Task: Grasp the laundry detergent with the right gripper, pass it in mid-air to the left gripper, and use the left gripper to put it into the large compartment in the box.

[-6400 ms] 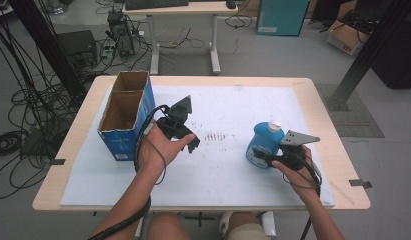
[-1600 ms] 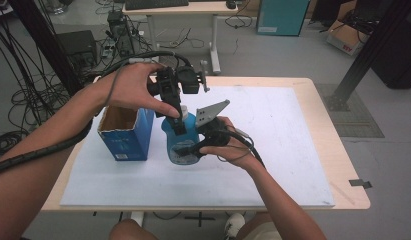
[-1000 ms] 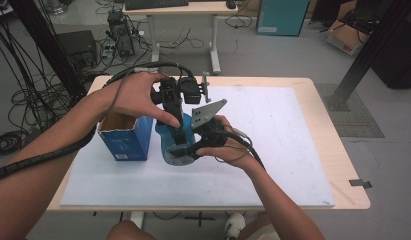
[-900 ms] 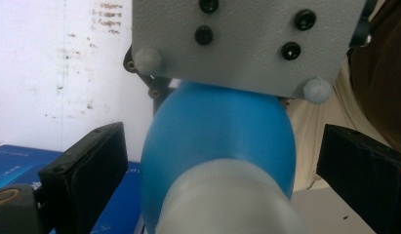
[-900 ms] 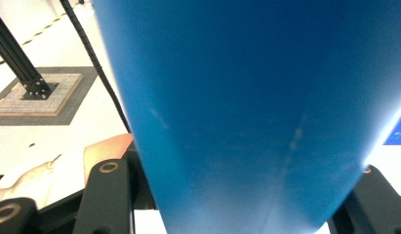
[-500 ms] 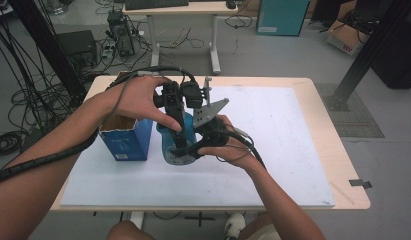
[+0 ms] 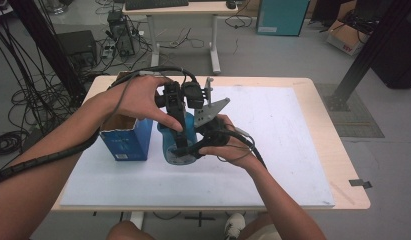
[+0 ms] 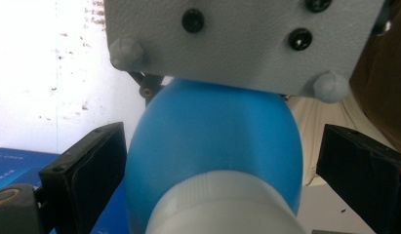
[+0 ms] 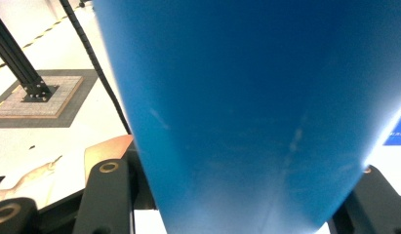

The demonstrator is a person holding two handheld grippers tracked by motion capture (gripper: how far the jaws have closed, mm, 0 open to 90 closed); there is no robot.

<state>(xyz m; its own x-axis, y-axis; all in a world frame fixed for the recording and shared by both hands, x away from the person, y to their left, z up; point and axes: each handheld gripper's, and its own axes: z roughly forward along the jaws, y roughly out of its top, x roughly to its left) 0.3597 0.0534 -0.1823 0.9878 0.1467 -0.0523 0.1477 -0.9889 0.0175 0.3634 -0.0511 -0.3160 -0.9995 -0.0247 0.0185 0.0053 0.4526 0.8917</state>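
The blue bottle [image 7: 175, 142] stands upright on the white sheet, toward the left half of the table [image 7: 323, 107], just beside the open blue carton [image 7: 127, 140]. The right gripper [image 7: 193, 147] clamps its body low down; in the right gripper view the blue wall [image 9: 247, 112] sits tight between both jaws. The left gripper [image 7: 175, 112] comes down over the white cap [image 8: 227, 204], its jaws spread wide on either side and not touching it yet.

The smooth, rounded, tapering plastic looks slippery, so if the left jaws close off-centre or twist hard, the bottle could probably rotate in the right grip or tip toward the carton. If the cap comes loose and the bottle tilts, whatever is inside might spill; I cannot tell how full it is.
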